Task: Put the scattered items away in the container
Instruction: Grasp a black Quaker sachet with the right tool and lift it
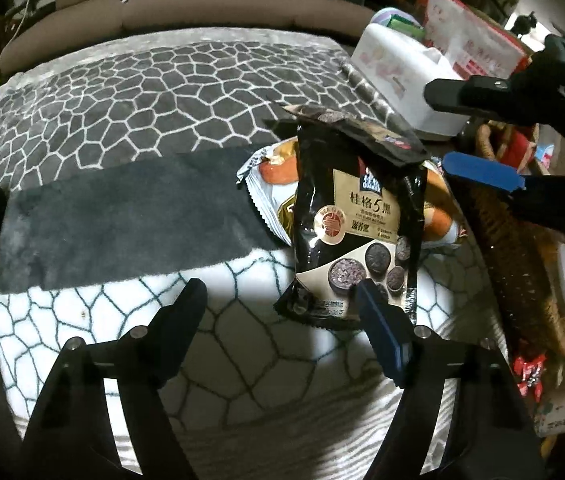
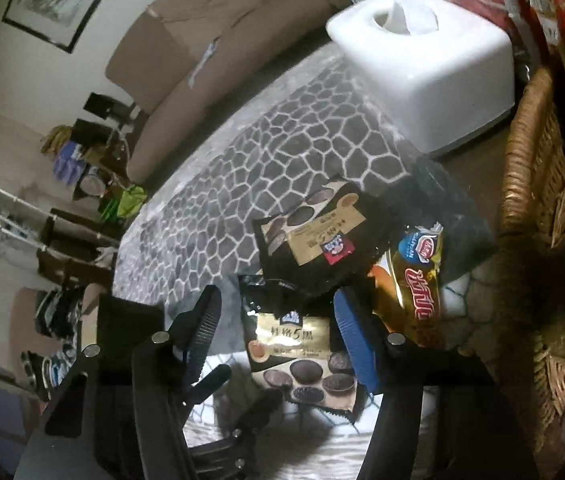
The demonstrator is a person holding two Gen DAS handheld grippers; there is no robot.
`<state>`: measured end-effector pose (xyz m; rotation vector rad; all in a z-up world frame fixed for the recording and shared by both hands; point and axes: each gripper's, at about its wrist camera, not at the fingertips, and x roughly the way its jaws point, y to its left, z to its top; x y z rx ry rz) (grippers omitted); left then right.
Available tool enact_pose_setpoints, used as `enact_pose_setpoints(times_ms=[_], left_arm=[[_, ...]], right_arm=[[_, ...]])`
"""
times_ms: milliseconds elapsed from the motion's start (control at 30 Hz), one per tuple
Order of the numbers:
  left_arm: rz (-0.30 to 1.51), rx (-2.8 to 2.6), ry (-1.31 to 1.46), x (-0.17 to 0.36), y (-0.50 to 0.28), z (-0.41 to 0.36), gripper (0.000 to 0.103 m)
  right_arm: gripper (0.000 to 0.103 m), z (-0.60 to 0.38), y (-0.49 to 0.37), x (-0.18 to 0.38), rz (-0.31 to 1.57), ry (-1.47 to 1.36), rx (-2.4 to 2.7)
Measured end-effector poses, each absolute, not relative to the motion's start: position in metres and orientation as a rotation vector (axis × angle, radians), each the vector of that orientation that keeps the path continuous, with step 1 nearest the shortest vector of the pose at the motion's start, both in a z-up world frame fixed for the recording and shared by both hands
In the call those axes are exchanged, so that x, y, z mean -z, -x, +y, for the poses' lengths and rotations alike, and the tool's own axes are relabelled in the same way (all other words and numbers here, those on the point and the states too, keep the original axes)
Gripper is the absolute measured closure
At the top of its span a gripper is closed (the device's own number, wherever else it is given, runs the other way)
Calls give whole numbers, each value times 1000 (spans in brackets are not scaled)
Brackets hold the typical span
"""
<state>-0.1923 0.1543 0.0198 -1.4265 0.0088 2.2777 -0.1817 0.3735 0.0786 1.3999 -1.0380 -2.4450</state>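
Observation:
A black cookie packet (image 1: 358, 232) lies on the patterned cloth, over an orange and white snack bag (image 1: 270, 184). My left gripper (image 1: 282, 300) is open, its blue finger (image 1: 382, 332) at the packet's near corner. My right gripper (image 1: 470, 128) shows at the right, open above the wicker basket (image 1: 522, 248). In the right wrist view my right gripper (image 2: 278, 320) is open above a black cookie packet (image 2: 302, 356). A second black packet (image 2: 314, 236) and a gold snack bag (image 2: 414, 280) lie beyond it. The wicker basket (image 2: 530, 152) stands at the right.
A white tissue box (image 1: 406, 76) (image 2: 430, 60) stands behind the snacks. A red box (image 1: 474, 36) and bottles sit further back. A beige sofa (image 1: 202, 4) lies beyond the table. Red wrapped candies (image 1: 530, 368) lie near the basket's near end.

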Motion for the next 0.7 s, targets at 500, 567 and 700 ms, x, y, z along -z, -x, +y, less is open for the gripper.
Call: enact_pose_setpoints(times_ms=[500,567,700], left_arm=[[-65,-2237,1460,-12,197,167,41],[-69,-2248,1446,-12,195,168,46],[-131,-2243,1444,-14,194,166,59]], right_arm=[[74,381,199,-53,-1261,-1505,2422],[82,384,199,-46,-1321,-1510,2393],[92,392,193,-40,-1409,-1462,2383]])
